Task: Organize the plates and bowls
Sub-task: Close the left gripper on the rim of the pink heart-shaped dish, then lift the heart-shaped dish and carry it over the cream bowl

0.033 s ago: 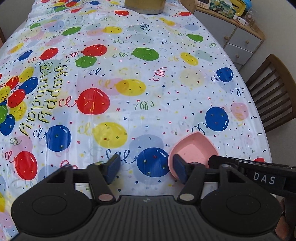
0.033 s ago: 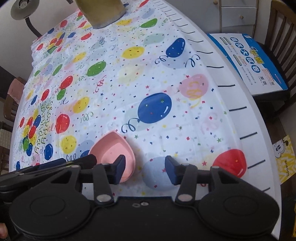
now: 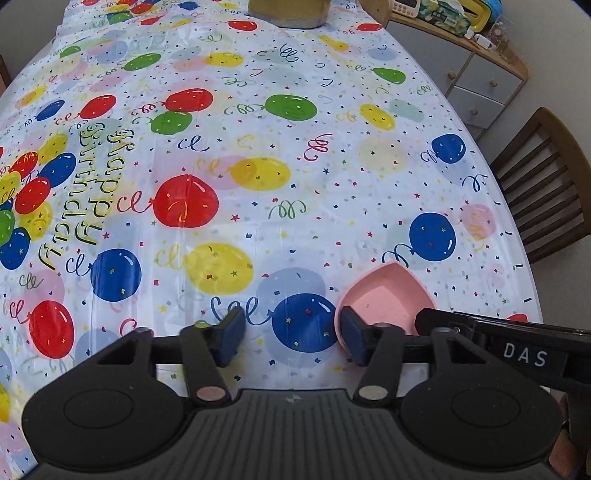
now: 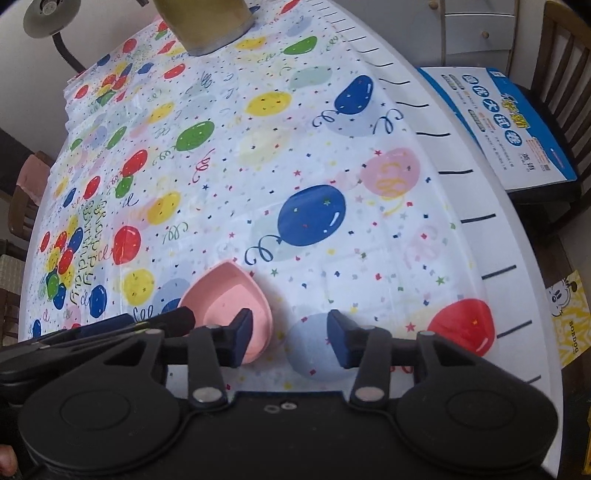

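A pink heart-shaped bowl [image 3: 388, 295] lies on the balloon-print tablecloth [image 3: 258, 147] near the table's front edge. My left gripper [image 3: 291, 332] is open and empty; its right finger sits at the bowl's left rim. The bowl also shows in the right wrist view [image 4: 229, 295]. My right gripper [image 4: 290, 336] is open and empty; its left finger is in front of the bowl's right rim. The two grippers sit side by side, with the bowl between them.
A tan, metal-based object [image 3: 288, 14] stands at the table's far end. A wooden chair [image 3: 546, 177] and a drawer cabinet [image 3: 476, 85] are to the right. A blue box [image 4: 509, 122] lies on another chair beyond the table's right edge.
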Available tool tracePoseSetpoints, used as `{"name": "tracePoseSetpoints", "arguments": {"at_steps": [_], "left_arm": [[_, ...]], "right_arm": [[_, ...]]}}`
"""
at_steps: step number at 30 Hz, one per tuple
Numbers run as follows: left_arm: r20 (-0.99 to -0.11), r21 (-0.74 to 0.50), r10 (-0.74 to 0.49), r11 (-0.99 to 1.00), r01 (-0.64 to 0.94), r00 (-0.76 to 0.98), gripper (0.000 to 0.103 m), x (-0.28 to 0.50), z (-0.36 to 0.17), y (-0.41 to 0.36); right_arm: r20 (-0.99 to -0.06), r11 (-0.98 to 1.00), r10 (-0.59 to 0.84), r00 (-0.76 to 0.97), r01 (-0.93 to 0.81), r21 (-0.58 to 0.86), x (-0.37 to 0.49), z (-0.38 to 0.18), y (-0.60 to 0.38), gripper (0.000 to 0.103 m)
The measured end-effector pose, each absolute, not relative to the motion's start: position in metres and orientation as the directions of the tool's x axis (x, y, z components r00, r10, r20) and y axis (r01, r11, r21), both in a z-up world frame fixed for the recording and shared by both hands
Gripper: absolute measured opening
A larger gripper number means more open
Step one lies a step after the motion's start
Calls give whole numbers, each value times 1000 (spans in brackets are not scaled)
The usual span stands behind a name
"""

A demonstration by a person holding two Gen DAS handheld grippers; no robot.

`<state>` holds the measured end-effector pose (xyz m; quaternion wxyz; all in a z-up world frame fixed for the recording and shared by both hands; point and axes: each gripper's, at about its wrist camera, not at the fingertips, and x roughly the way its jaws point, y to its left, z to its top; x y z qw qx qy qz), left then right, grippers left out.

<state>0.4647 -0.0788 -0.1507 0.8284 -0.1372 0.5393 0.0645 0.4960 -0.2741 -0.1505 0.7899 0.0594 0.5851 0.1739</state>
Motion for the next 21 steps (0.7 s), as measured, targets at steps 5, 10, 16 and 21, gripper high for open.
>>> {"name": "tracePoseSetpoints", "arguments": {"at_steps": [5,10,16,21], "left_arm": [[-905,-174,-67,959,-222,419,27,465,-149,-86],[-904,-185,-88,963,-197,419,14,463,-150,-92],[-904,-202,-107,960,-192,413,8,456,-149,-94],[-903,-211,-114,958,-195,415,7,450,-145,-93]], "right_arm": [[-900,928,351,259,-221,299,496,-151,-271,21],[-896,923,358,261,-247,296,492,-151,-264,9],[-895,920,359,264,-263,291,486,-149,-260,2],[-893,918,362,266,-266,293,480,-145,-259,2]]}}
